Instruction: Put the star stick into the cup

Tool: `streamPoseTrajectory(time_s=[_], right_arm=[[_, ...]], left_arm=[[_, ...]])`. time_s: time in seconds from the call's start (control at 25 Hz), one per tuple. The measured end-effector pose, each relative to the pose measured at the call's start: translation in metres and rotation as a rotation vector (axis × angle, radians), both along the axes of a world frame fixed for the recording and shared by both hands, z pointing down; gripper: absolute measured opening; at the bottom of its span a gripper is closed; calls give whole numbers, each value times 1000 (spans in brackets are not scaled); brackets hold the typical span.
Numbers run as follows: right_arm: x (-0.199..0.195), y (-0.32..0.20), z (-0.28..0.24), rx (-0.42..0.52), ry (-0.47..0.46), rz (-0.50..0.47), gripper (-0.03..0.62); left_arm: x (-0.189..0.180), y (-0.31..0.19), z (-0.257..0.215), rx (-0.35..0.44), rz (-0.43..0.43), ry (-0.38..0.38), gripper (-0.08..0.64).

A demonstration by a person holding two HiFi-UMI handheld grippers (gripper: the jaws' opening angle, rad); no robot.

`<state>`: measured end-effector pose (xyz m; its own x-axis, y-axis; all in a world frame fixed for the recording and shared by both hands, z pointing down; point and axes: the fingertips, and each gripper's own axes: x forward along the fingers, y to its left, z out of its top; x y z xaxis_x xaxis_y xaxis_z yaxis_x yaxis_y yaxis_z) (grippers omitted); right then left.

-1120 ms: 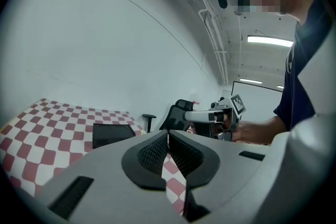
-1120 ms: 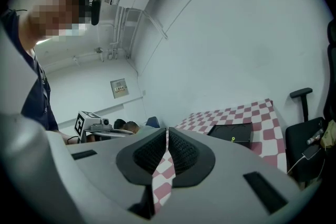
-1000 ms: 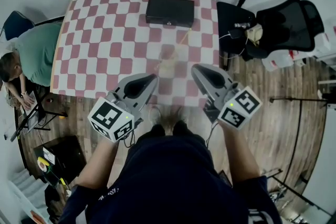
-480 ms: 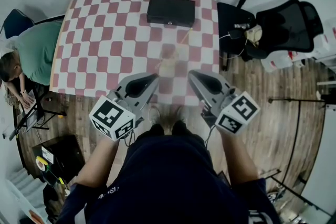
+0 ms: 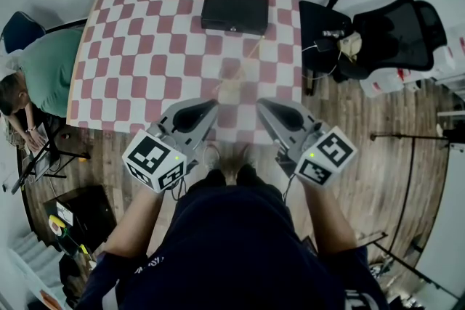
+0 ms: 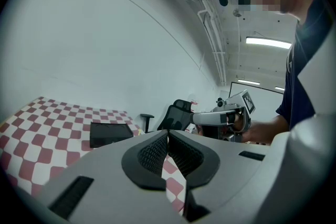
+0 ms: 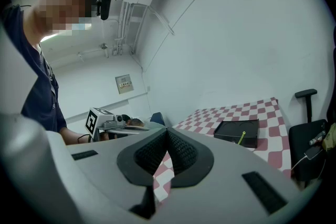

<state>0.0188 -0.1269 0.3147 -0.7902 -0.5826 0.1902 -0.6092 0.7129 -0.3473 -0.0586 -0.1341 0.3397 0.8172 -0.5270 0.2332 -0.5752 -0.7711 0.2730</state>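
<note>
1. Grippers hung nearest, over the near edge of the red-and-white checked table [image 5: 145,47]; the left gripper [image 5: 209,107] and the right gripper [image 5: 263,105] each had its jaws pressed together on nothing, both apart from the task's things.
2. Just beyond their tips the clear plastic cup [image 5: 232,93] stood on the cloth; its outline was faint.
3. From it the thin yellow-green star stick [image 5: 252,53] leaned away toward the flat black box [image 5: 235,12] farther back; its lower end appeared to sit inside the cup, though the rim was too faint to be sure.
4. Judged so, the placing looked done; the next move called for no grip, only for holding both tools clear of the leaning stick, lest the light cup tip.
</note>
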Motion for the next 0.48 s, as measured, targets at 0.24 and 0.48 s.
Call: streamPoseTrajectory(time_s=[0.24, 0.48], right_arm=[[1, -2, 5, -8, 5, -6, 16], [3, -6, 7, -17, 8, -15, 15]], left_arm=[[2, -2, 4, -7, -1, -1, 37], [4, -6, 4, -6, -4, -1, 37]])
